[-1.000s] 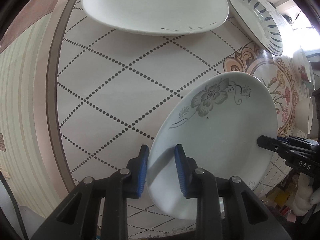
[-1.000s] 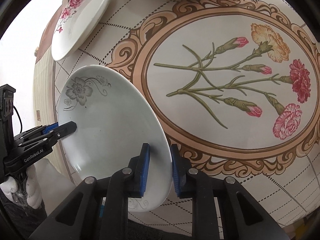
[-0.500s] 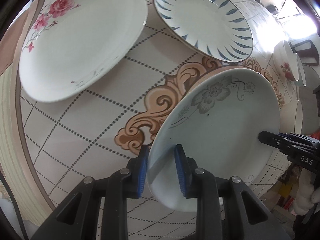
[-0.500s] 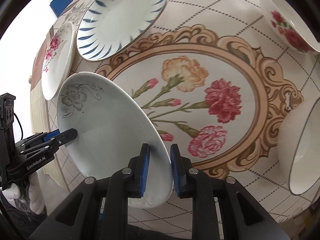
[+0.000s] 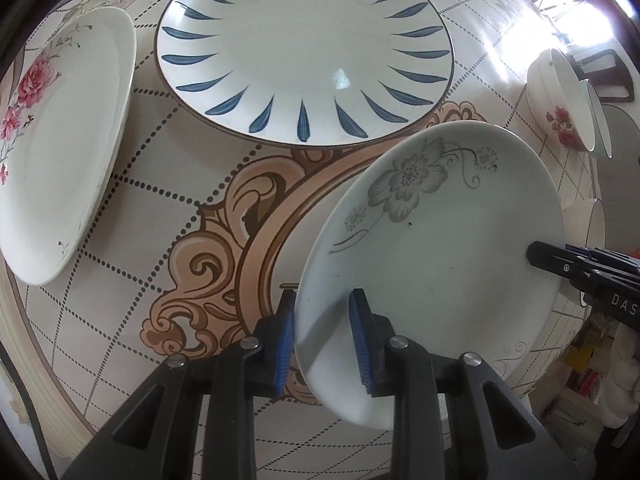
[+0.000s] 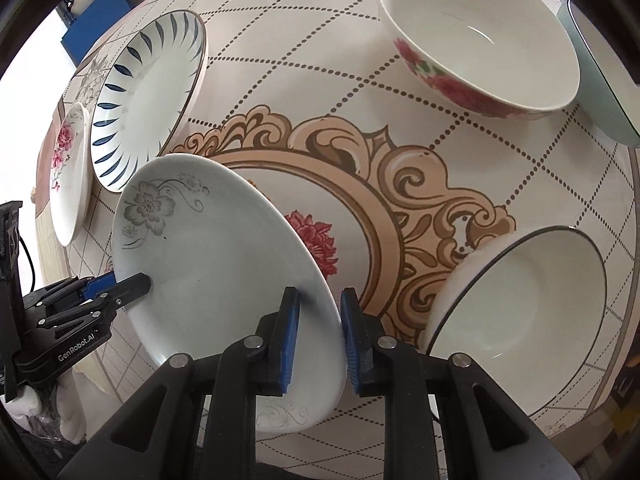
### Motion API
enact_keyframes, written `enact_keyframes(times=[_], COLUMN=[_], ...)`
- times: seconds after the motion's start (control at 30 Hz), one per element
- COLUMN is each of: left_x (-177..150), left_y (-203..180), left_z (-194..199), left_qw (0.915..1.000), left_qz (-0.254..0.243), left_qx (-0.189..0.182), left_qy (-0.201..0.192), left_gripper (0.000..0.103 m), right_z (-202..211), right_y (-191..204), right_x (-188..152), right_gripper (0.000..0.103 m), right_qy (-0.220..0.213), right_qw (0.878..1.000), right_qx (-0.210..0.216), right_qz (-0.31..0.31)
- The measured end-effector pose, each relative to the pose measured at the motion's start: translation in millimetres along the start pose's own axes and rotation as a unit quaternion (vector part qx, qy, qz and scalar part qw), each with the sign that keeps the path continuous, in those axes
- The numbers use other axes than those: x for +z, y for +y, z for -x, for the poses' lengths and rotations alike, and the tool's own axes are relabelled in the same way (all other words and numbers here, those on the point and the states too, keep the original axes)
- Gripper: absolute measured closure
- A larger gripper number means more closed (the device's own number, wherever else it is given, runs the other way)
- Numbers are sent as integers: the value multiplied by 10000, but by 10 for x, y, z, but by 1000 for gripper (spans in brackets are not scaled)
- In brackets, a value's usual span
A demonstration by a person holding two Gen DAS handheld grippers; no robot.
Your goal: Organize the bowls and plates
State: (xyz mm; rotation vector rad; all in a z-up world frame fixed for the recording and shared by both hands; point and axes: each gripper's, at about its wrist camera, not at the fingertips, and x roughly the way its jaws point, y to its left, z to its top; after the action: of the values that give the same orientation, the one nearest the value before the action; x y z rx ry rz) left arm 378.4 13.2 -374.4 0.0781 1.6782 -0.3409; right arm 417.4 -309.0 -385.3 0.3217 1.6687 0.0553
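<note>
A white plate with a grey flower point(image 5: 436, 240) point(image 6: 216, 260) hangs above the table, held at two opposite rims. My left gripper point(image 5: 322, 336) is shut on its near rim in the left wrist view; my right gripper point(image 6: 319, 334) is shut on the opposite rim, its tip showing at the plate's right edge as the right gripper point(image 5: 538, 256). The left gripper point(image 6: 138, 282) shows at the plate's left edge in the right wrist view. Beyond lies a blue-leaf plate point(image 5: 304, 48) point(image 6: 148, 100) and a pink-flower plate point(image 5: 60, 144) point(image 6: 68, 172).
The round table point(image 5: 160, 184) has a patterned cloth with an ornate oval medallion. A rose-printed bowl point(image 6: 480, 40) point(image 5: 560, 104), a pale green bowl point(image 6: 600, 92) behind it, and a dark-rimmed white bowl point(image 6: 520, 312) stand on the right side.
Both grippers have carried the grey-flower plate across the table, away from the pink-flower plate, past the blue-leaf plate and toward the bowls. The grips are unchanged.
</note>
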Motion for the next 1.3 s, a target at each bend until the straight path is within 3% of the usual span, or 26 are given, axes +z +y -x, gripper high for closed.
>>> enact_keyframes(times=[0.27,0.5,0.6,0.7,0.77,0.83,0.87,0.93,1.0,1.07,1.17,1.3], left_x=[201,232,199,152,103,37,10,-42,-84,-138,-121,-31], left_y=[-160,-99,-23,40,92,148,175,229,280,335,470,699], left_z=[-148,-152,-18,150,286,427,491,626,772,876,1097,1333], left_qw=[9999,9994,9984,9969,9953,9936,9926,9901,9870,9837,9776,9662], left_qz=[82,345,468,612,750,885,969,1140,1297,1438,1601,1798], left_qx=[78,80,276,415,466,482,487,468,472,436,428,566], left_qy=[43,-11,-147,-286,-391,-503,-553,-677,-822,-986,-1302,-1761], left_gripper=[79,78,78,77,69,54,43,33,32,25,22,20], right_z=[56,66,100,232,368,500,563,679,808,923,951,1014], right_y=[-54,57,122,217,209,257,275,363,520,707,1424,2196], right_x=[193,222,253,279,282,280,267,244,246,275,336,566], right_gripper=[80,77,69,50,39,21,20,18,11,9,9,6], right_qy=[52,180,196,16,-79,-198,-251,-364,-515,-662,-861,-1490], right_qw=[9998,9935,9916,9907,9904,9903,9899,9883,9857,9829,9764,9528], right_qx=[-160,-874,-986,-1063,-1051,-995,-979,-922,-810,-570,6,537], right_qz=[130,705,812,848,892,945,994,1161,1383,1623,1979,2588])
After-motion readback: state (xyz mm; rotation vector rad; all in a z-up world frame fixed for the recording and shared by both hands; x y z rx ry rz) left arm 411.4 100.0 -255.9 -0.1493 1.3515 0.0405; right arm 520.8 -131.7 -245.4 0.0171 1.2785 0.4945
